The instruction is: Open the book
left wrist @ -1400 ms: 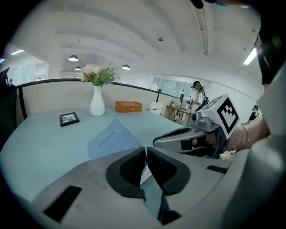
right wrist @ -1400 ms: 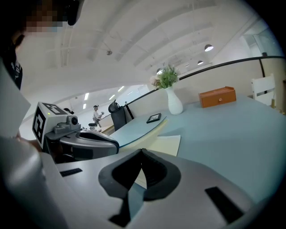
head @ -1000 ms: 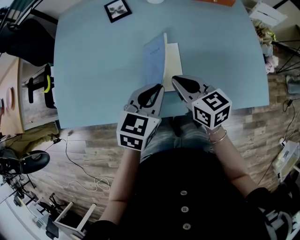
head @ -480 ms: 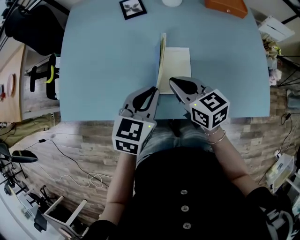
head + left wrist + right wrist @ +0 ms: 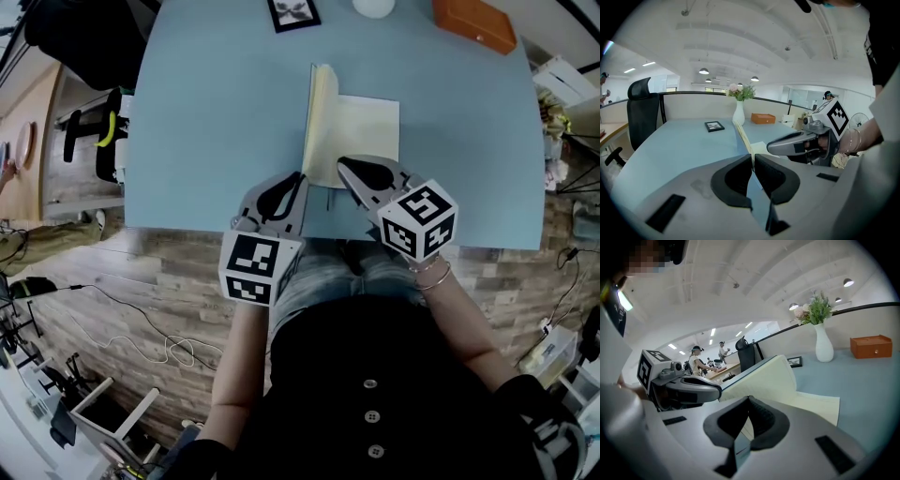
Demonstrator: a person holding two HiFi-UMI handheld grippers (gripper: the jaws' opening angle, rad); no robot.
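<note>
The book (image 5: 361, 131) lies at the worktop's (image 5: 216, 122) near edge, midway along; left claw (image 5: 299, 178) pinches the cover (image 5: 317, 122), which has swung from a low tilt to upright; right claw (image 5: 344, 163) is pressed together at the page's near edge; opening judged half done.

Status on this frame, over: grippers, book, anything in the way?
Left gripper shut on the cover, held near upright. Right gripper shut at the near edge of the book, grip unclear. Picture frame and orange box sit far off; nothing blocking.
</note>
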